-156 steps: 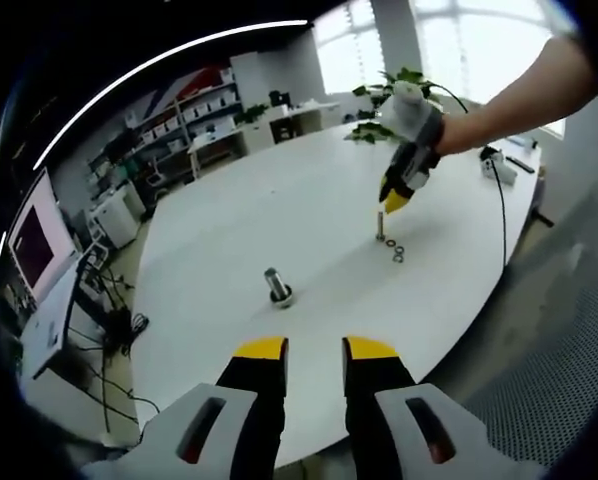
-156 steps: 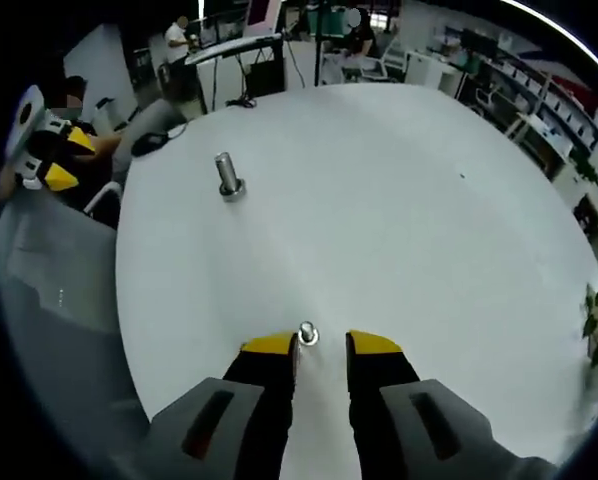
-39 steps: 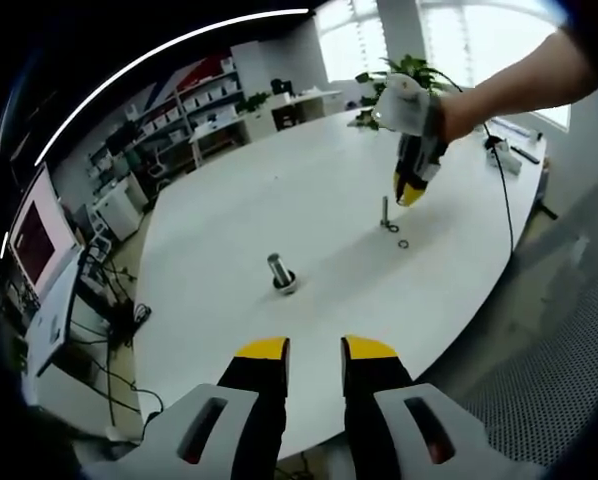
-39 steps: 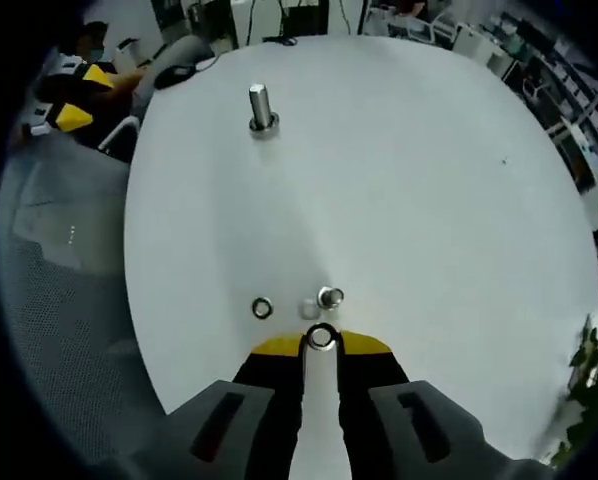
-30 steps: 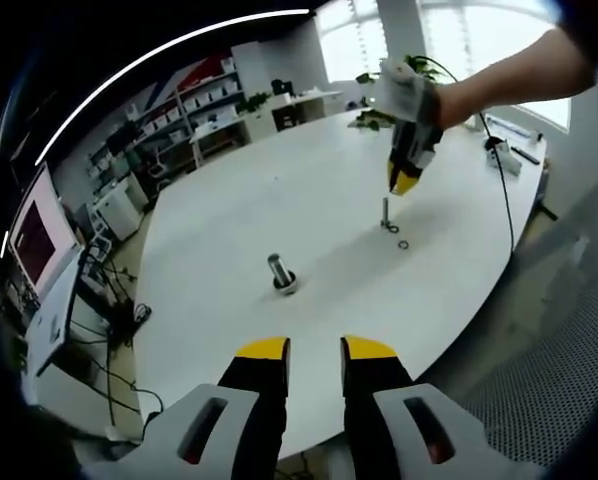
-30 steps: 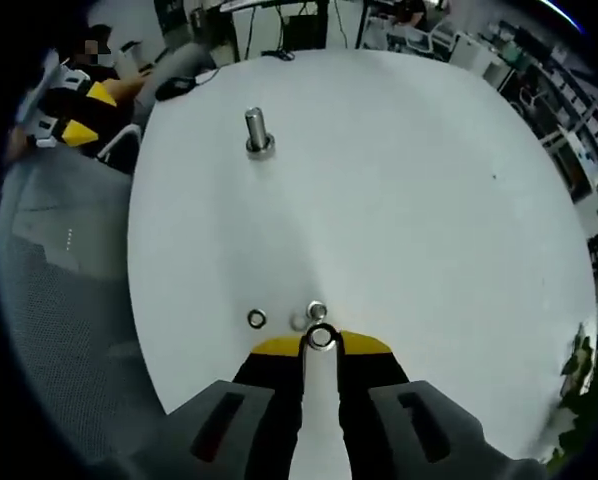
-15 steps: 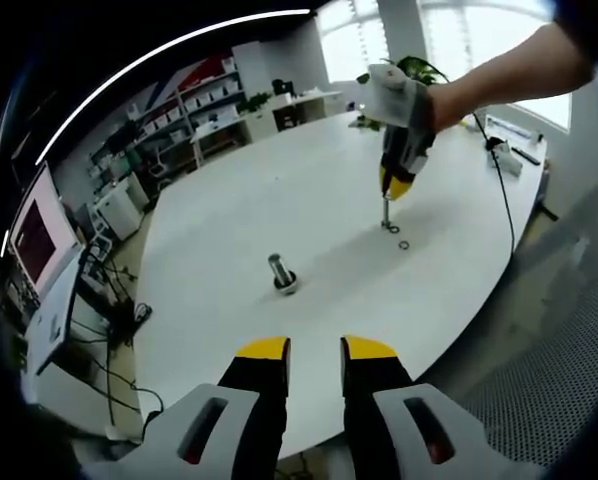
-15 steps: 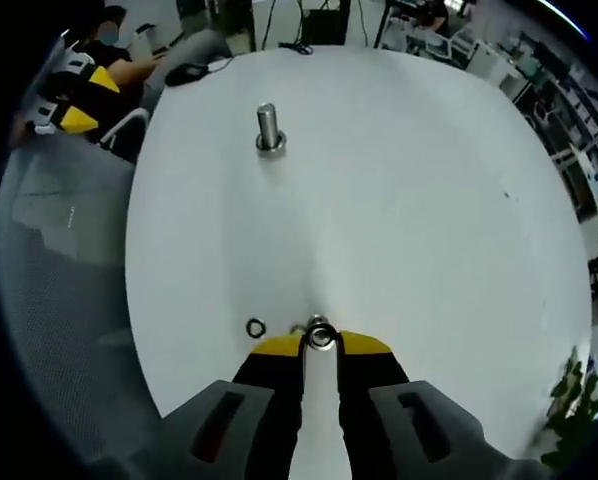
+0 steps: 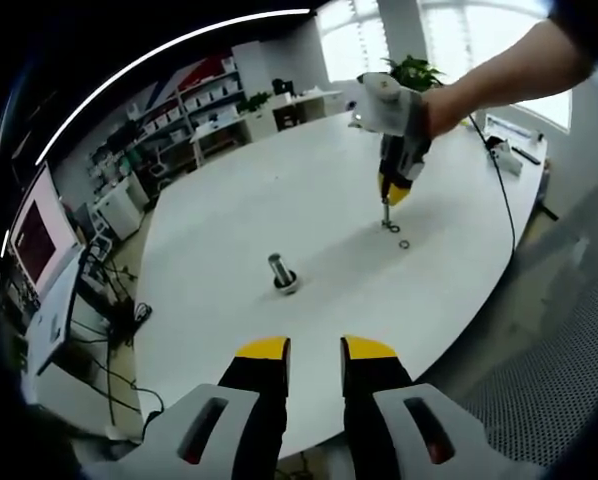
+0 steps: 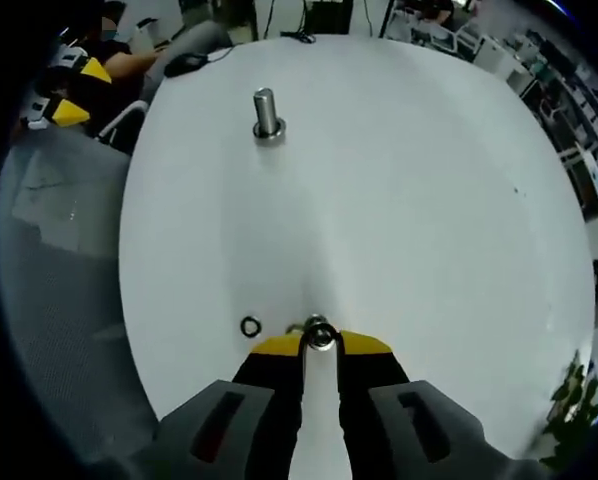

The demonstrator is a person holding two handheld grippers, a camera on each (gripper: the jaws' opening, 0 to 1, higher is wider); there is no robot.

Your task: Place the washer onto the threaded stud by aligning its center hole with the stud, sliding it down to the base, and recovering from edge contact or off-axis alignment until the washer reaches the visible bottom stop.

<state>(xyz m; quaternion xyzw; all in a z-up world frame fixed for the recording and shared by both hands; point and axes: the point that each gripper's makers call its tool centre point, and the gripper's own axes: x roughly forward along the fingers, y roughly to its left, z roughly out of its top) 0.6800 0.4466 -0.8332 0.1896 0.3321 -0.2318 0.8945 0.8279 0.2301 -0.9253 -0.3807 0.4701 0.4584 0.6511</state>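
The right tongs (image 10: pixel 320 342) were clenched on a washer (image 10: pixel 320 336), pinched at their yellow tips directly above a thin threaded stud (image 9: pixel 385 213). In the right gripper view the stud lay hidden beneath the washer; the left gripper view showed it upright under the right tongs (image 9: pixel 392 193), far across the white desk (image 9: pixel 279 200). A spare washer (image 10: pixel 250 326) lay just left of the tips. A thicker bolt (image 10: pixel 268 113) stood well apart. The left tongs (image 9: pixel 314 350) hung released, jaws parted, at the desk's near edge.
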